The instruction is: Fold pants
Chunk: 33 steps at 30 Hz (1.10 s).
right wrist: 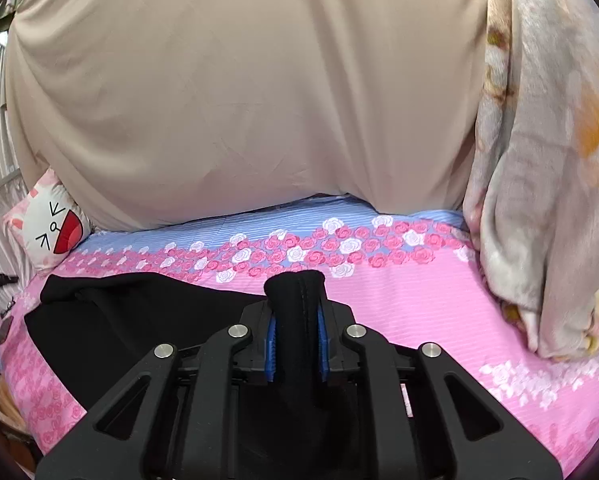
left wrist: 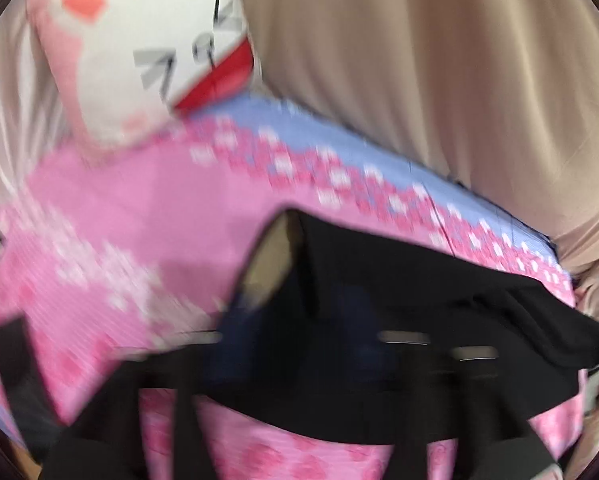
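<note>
the right gripper [right wrist: 297, 354] clamps a bunched fold of the black pants [right wrist: 139, 312], while the left gripper [left wrist: 299, 360] gapes apart above them.

Right claw [right wrist: 297, 354] clamped shut, left claw [left wrist: 299, 344] blurred — open

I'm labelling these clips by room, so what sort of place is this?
Most likely a bedroom: a bed with a pink rose-print sheet, a cat-face cushion at its edge, and black pants spread on it for folding.

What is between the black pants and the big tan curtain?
Only bare bedsheet, pink with a rose band, lies between the black pants and the tan curtain, seen from the right wrist.
</note>
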Each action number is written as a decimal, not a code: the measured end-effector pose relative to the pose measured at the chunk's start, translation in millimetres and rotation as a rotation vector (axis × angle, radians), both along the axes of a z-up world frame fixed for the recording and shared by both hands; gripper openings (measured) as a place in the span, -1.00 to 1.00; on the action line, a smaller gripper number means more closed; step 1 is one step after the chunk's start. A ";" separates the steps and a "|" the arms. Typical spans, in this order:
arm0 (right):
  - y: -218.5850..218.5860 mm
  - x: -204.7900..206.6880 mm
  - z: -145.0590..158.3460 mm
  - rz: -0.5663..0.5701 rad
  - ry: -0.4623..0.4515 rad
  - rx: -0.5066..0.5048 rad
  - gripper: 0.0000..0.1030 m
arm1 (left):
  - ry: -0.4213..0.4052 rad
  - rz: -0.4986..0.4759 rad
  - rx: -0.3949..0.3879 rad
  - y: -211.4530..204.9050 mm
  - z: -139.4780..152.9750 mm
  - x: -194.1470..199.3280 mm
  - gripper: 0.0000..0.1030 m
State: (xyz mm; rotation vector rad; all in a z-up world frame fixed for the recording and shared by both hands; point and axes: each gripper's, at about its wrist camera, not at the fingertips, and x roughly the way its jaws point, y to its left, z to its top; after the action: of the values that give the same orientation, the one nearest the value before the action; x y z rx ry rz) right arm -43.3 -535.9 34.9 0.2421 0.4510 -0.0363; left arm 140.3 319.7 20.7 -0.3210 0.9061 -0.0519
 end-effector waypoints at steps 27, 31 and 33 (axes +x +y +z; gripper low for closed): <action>25.5 -57.2 9.0 -0.014 -0.014 -0.131 -0.70 | -0.107 -0.177 -0.085 10.9 47.2 -37.6 -0.91; 22.4 -77.9 -53.8 -0.030 0.121 -0.082 -0.70 | 0.099 -0.130 -0.006 18.8 -34.5 -52.9 -0.91; 20.1 -85.9 -70.5 -0.050 0.140 -0.053 -0.70 | 0.152 -0.109 -0.023 23.2 -64.7 -55.3 -0.91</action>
State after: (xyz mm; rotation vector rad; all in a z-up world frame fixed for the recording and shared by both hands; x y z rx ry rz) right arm -129.3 -515.8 -35.6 0.1992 0.5830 -0.1143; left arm 85.0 342.9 -43.9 -0.3002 1.0741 -0.1398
